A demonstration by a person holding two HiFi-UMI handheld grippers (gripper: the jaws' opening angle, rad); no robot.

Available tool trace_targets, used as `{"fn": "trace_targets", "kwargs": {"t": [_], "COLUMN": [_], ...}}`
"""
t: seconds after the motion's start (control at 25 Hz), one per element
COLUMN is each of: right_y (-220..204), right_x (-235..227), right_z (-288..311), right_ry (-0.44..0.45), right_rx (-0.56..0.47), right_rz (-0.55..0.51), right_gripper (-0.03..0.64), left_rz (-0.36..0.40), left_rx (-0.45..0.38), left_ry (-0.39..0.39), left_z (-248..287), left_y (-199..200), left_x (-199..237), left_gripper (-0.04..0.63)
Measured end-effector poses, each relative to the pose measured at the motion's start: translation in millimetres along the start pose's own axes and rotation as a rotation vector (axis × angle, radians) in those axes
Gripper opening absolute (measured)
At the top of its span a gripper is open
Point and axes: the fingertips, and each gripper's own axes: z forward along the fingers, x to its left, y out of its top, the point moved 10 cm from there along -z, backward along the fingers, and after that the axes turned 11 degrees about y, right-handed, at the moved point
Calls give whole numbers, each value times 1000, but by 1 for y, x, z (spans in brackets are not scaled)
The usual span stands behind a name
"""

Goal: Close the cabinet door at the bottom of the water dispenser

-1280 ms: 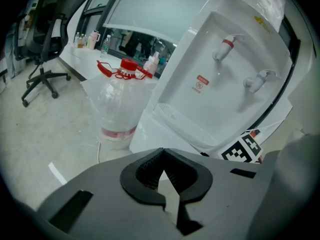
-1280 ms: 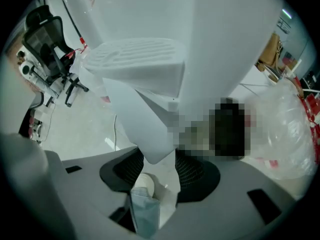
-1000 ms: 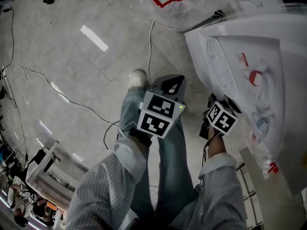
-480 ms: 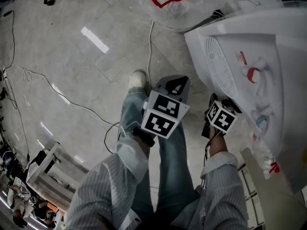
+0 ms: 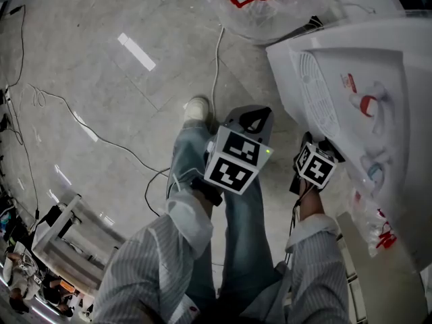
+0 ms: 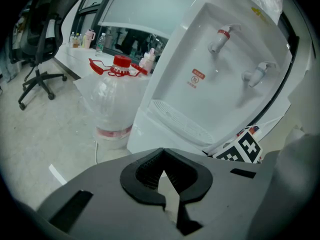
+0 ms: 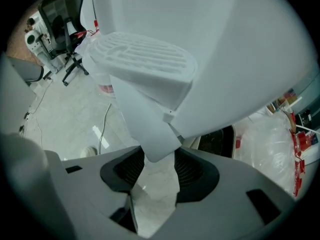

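The white water dispenser [image 5: 351, 73] stands at the right of the head view, its taps facing up. In the right gripper view the white cabinet door [image 7: 145, 119] juts out from under the drip tray [image 7: 145, 59]. The door's free end sits between the jaws of my right gripper [image 7: 160, 159] and fills the gap, touching both pads. In the head view the right gripper [image 5: 316, 166] points steeply down beside the dispenser's front, and the door is hidden there. My left gripper [image 5: 246, 123] hangs over the person's legs. It is shut and empty, its fingertips [image 6: 161, 154] meeting.
A big clear water bottle [image 5: 270, 5] with a red cap stands on the floor beside the dispenser. A white cable [image 5: 216, 66] runs over the tiled floor past the person's shoe [image 5: 197, 108]. A clear plastic bag [image 7: 270, 144] lies right of the dispenser. An office chair [image 6: 45, 39] stands further off.
The head view has shifted slightly. Both grippers stay about where they were beside the dispenser, the right one still at the door.
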Motion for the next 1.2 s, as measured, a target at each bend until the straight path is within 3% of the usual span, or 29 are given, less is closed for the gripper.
{"fn": "trace_targets", "kwargs": {"t": [0.52,0.72,1.2], "right_y": [8,13,14], "right_x": [-11,-24,-17], "right_z": [-1,-1,-7], "right_ry": [-72,-147,-172], "right_rx": [3,8,30], "right_rz": [-30,-186,-135], "right_gripper": [190,156,146], "left_rz": [-34,-68,-54], "left_rx": [-23,-38,-42], "left_ry": [11,23,3], "left_z": [-12,-13,-24], "left_y": [-7,-10,-8], "left_x": [10,17,17], "left_gripper": [9,9,9]}}
